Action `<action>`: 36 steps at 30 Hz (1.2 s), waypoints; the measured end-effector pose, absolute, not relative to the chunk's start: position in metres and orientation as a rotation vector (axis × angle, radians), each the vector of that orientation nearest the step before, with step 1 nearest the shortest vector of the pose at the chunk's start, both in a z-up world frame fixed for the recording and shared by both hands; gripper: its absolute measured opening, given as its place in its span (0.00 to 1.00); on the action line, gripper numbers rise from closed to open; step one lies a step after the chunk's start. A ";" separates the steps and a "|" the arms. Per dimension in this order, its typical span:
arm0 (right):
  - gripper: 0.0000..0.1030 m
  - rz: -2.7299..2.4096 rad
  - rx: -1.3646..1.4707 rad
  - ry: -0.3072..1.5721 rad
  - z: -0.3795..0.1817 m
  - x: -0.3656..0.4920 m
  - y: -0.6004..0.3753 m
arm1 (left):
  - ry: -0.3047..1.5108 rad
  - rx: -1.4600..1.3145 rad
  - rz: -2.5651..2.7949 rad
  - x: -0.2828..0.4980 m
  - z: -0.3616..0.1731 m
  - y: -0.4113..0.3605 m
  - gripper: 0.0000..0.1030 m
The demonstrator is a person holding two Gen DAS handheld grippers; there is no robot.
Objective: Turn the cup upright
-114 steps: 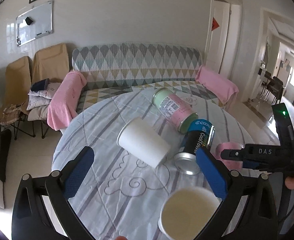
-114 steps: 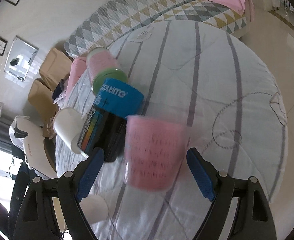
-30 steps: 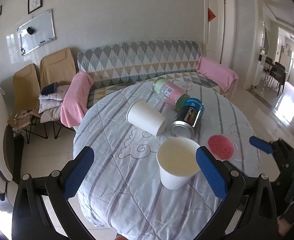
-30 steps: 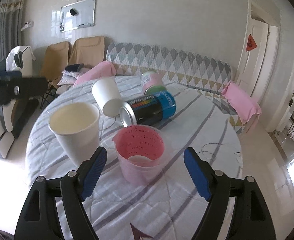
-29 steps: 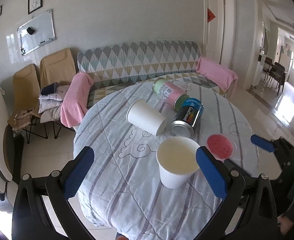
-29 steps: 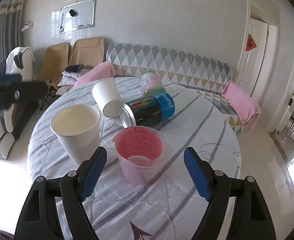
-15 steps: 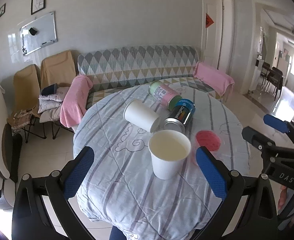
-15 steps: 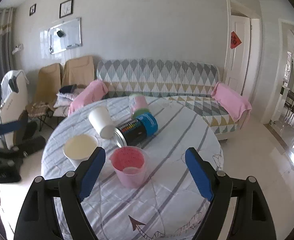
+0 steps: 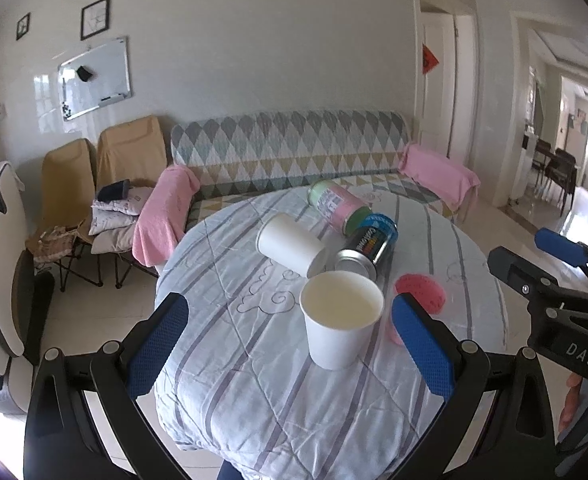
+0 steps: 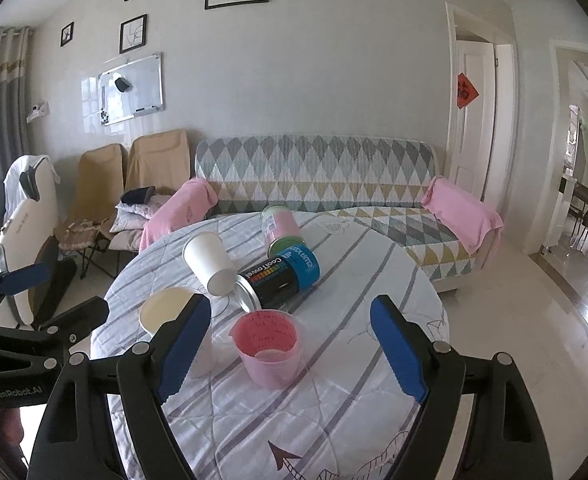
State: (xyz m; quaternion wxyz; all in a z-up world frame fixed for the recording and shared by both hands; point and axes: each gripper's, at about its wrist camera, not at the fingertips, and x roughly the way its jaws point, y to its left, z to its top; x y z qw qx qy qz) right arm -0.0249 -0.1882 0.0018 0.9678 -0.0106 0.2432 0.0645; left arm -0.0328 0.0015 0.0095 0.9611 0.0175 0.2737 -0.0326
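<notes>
A pink plastic cup (image 10: 267, 350) stands upright on the round table; in the left wrist view (image 9: 418, 294) it is partly hidden by a blue finger. A white paper cup (image 9: 340, 324) stands upright beside it, also in the right wrist view (image 10: 169, 314). A second white paper cup (image 9: 291, 244) lies on its side, also in the right wrist view (image 10: 209, 262). My left gripper (image 9: 289, 348) is open and empty, held back from the table. My right gripper (image 10: 291, 350) is open and empty, also held back.
A black and blue can (image 10: 279, 278) and a pink and green can (image 10: 281, 230) lie on their sides behind the cups. The striped tablecloth (image 10: 374, 280) covers the round table. A patterned sofa (image 10: 314, 176) and folding chairs (image 10: 101, 192) stand behind.
Both grippers have pulled back and up from the table. The pink cup, held tilted in the right gripper 3.8 s ago, now stands upright and free. The upright white cup has not moved.
</notes>
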 end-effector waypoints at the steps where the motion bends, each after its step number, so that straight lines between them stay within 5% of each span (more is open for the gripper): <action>1: 0.81 0.126 -0.024 0.485 0.002 -0.025 -0.188 | 0.547 0.021 -0.064 -0.033 0.010 0.002 1.00; 36: 0.81 0.145 0.013 0.685 -0.022 -0.008 -0.217 | 0.674 0.081 -0.111 -0.017 -0.012 -0.043 1.00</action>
